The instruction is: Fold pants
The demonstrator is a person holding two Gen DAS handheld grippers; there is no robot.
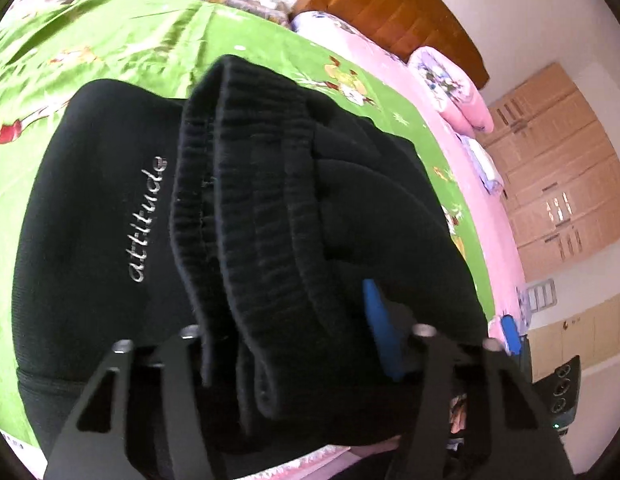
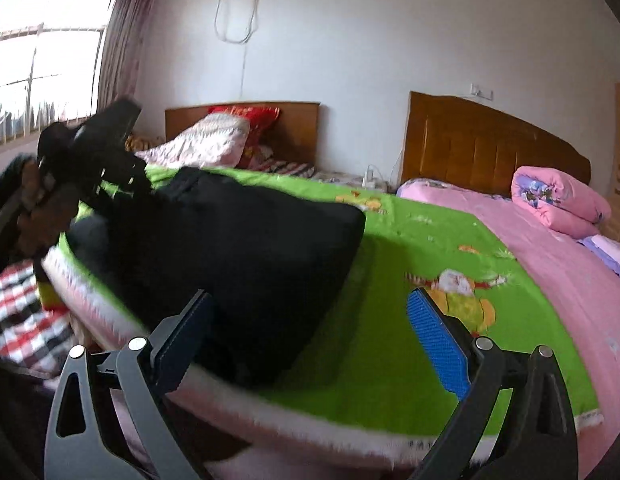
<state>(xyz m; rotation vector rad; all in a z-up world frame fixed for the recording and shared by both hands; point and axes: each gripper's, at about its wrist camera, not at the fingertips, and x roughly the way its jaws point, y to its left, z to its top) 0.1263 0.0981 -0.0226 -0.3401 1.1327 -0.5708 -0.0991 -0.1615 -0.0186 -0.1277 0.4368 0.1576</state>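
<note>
The black pants [image 1: 269, 208] fill the centre of the left wrist view, bunched on the green blanket [image 1: 89, 40] of the bed, with the ribbed waistband doubled over and the word "attitude" showing at centre left. The left gripper [image 1: 293, 344] sits at the bottom of that frame with thick folds of the pants between its fingers; it looks clenched on the cloth, though one blue pad [image 1: 380, 328] shows while the other is buried.

In the right wrist view the right gripper [image 2: 310, 344] is released, its jaws wide apart and holding nothing, low in the frame near the bed's edge, with the pants [image 2: 245, 248] lying dark across the centre left.

The risk, as I judge it, is that the left gripper's bite takes uneven layers, so a pull would drag the stack askew or let the inner layers slip out and undo the fold. The pile also lies near the bed's edge, where a tug could slide it off.

The legs and hems are hidden under the heap. The right view is motion-blurred, and the other gripper at its upper left is hard to read.
</note>
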